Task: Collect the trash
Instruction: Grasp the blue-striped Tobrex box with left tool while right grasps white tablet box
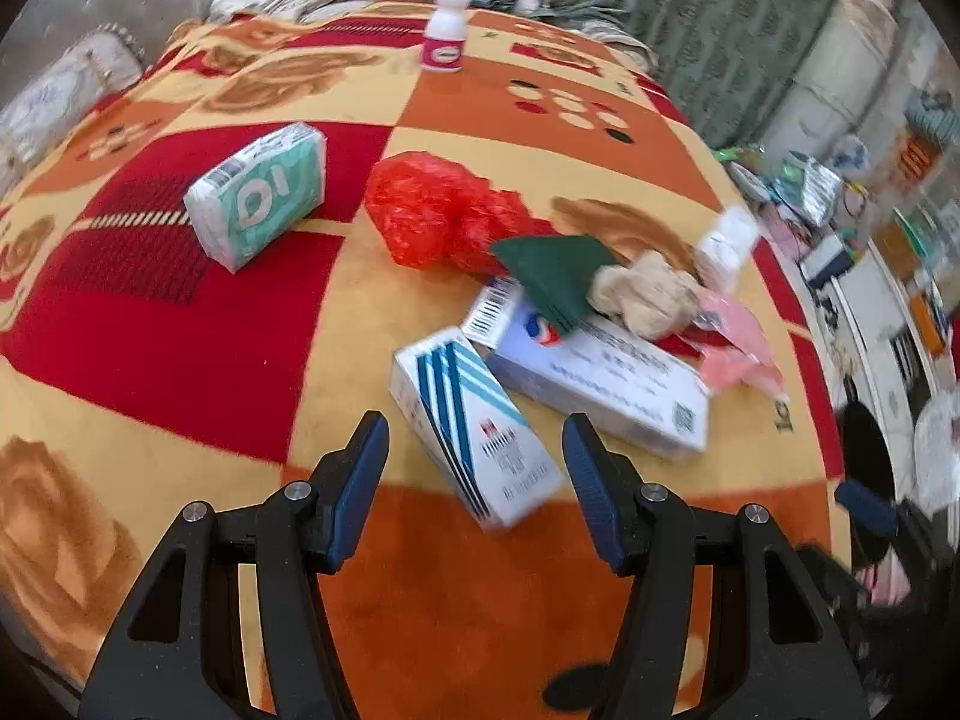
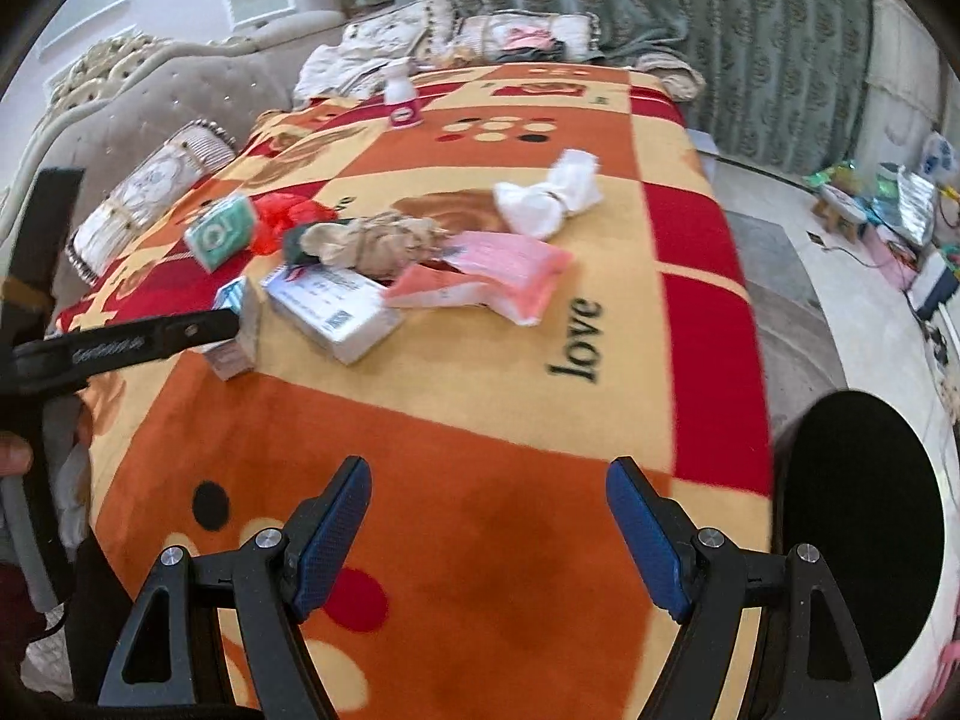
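Note:
Trash lies on a patterned blanket [image 1: 180, 348]. My left gripper [image 1: 474, 450] is open, its fingers on either side of a white box with blue stripes [image 1: 474, 438]. Beyond lie a long white box [image 1: 600, 384], a green card [image 1: 552, 276], crumpled brown paper [image 1: 642, 294], a red plastic bag [image 1: 438, 210] and pink wrappers [image 1: 732, 348]. My right gripper [image 2: 489, 516] is open and empty over the blanket's near orange patch, short of the pink wrappers [image 2: 492, 282] and a crumpled white tissue [image 2: 549, 198]. The left gripper also shows in the right wrist view [image 2: 150, 336].
A green tissue pack [image 1: 258, 198] lies left of the red bag. A white bottle with pink label [image 1: 444, 39] stands at the far end. Pillows [image 2: 150, 192] line the left. A black round bin [image 2: 864, 534] stands at the blanket's right edge. Clutter [image 2: 888, 204] covers the floor far right.

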